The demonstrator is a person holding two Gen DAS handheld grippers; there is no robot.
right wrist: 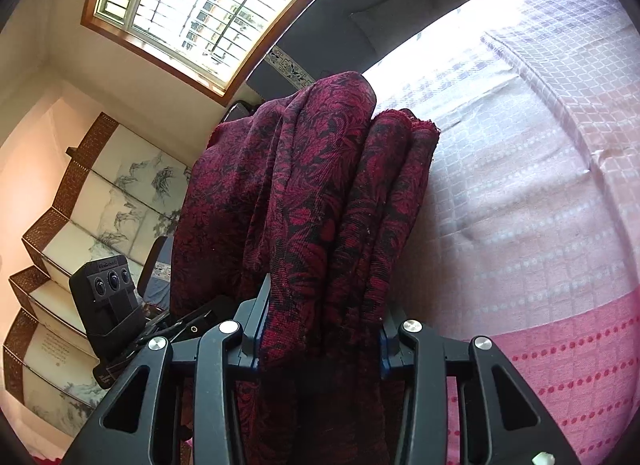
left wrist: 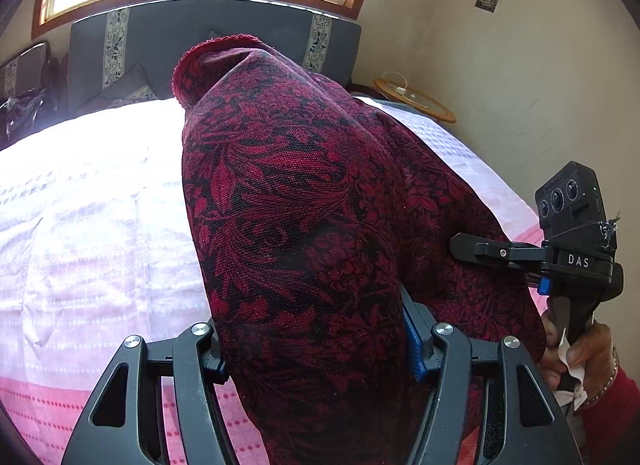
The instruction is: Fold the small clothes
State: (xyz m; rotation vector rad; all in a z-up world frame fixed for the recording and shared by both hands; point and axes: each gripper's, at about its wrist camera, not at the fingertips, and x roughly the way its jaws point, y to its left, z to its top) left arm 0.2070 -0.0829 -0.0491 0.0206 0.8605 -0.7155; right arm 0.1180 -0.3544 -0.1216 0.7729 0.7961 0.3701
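garment: a dark red cloth [left wrist: 304, 201] with a black leafy pattern is hanging bunched up over the bed and filling the middle of both wrist views, with a red scalloped edge showing at its top in the left one

left gripper: the left gripper [left wrist: 316, 341] is clamping down on a thick fold of that cloth, both jaws pressing into the fabric from either side, so it's not loose in there

right gripper: the right gripper [right wrist: 320, 329] is doing the same thing, jaws squeezing a bundle of several pleats that are draping forward over its fingers

right gripper from the other side: it's also showing at the right edge of the left wrist view, with a hand [left wrist: 576, 353] wrapping around its handle and a red sleeve [left wrist: 616, 397] behind that

bed: the bedspread [left wrist: 92, 225] is lying under everything, white checked weave in strong sunlight going into a pink dotted band [right wrist: 576, 369] nearer the cameras

background: a barred window [right wrist: 192, 5] is sitting above a dark padded headboard [left wrist: 216, 29], and a folding screen [right wrist: 100, 201] with ink landscapes is standing off to the left in the right wrist view
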